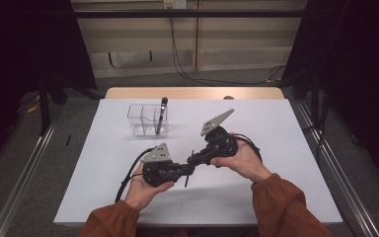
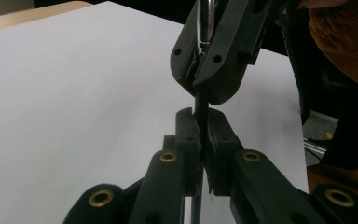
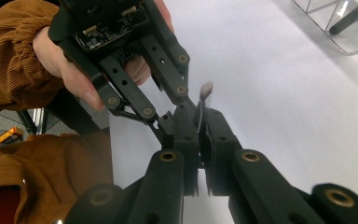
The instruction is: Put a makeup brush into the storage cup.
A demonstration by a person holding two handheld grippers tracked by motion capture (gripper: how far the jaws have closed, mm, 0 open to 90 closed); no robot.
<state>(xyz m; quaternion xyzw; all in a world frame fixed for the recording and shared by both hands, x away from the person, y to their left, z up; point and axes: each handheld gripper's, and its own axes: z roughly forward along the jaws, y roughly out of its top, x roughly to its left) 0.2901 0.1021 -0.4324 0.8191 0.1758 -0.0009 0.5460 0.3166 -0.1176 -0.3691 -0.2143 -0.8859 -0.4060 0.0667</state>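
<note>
Gripping of one slim brush (image 1: pixel 186 181) is shared by both tools above the near middle of the white table (image 1: pixel 276 148). The left gripper (image 1: pixel 187 168) is closed fully on the dark handle, as is seen in the left gripper view, where the handle (image 2: pixel 200 100) is pinched between the two pads. The right gripper (image 1: pixel 193 160) is likewise clamped on the same handle, just above the left one; in its own view the bristle end (image 3: pixel 206 88) is seen projecting beyond the jaws.

In the high view the brush's long axis is set roughly from 12 to 6 o'clock, slightly tilted. The left gripper is applied from 8 o'clock, the right from 2 o'clock. The clear holder (image 1: pixel 137 106) is located at 11 o'clock from the brush, well apart; the left hand is judged nearer to it.

Count: two grippers, two brushes, one holder. The second brush (image 1: pixel 161 118) is stood leaning in the holder's right compartment.
</note>
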